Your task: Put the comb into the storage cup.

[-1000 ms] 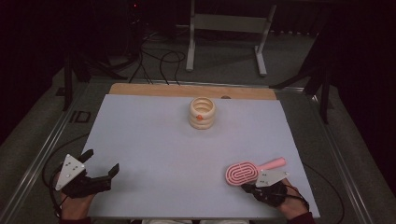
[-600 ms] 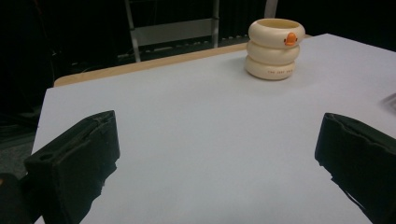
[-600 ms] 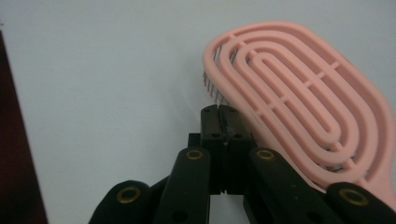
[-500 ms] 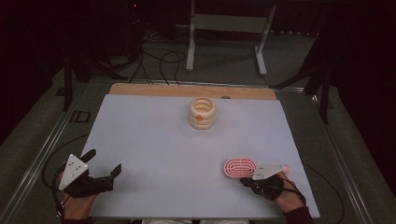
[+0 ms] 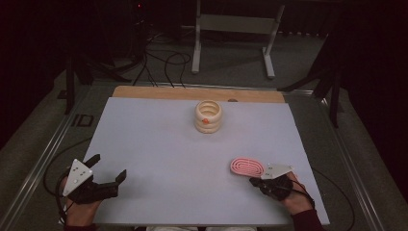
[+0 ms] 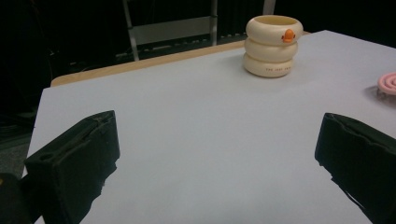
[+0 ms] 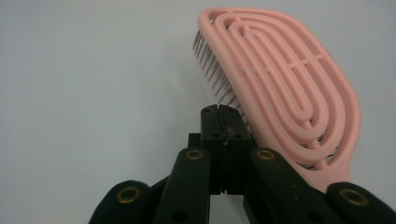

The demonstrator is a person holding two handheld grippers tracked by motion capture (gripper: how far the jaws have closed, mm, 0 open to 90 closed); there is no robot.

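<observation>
A pink oval hairbrush (image 5: 246, 166) lies bristles down on the white table top (image 5: 183, 149) at the near right. In the right gripper view the hairbrush (image 7: 285, 84) sits just right of my right gripper (image 7: 223, 109), whose jaws are pressed together with nothing between them. From above, the right gripper (image 5: 254, 182) points left beside the brush head, and its grey plate hides the handle. My left gripper (image 5: 108, 167) rests at the near left, jaws wide apart and empty. A cream ringed cup with an orange beak (image 5: 209, 116) stands at the far middle; the left gripper (image 6: 217, 135) faces the cup (image 6: 273, 45).
A wooden strip (image 5: 192, 93) runs along the table's far edge. Beyond it on the dark floor stand a white metal frame (image 5: 231, 29) and loose cables (image 5: 163, 62). A pink edge of the brush (image 6: 388, 84) shows at the right of the left gripper view.
The brush has shifted left and away from the near edge and turned, its handle now hidden under the right gripper. The right hand moved slightly with it. The left gripper stayed put.
</observation>
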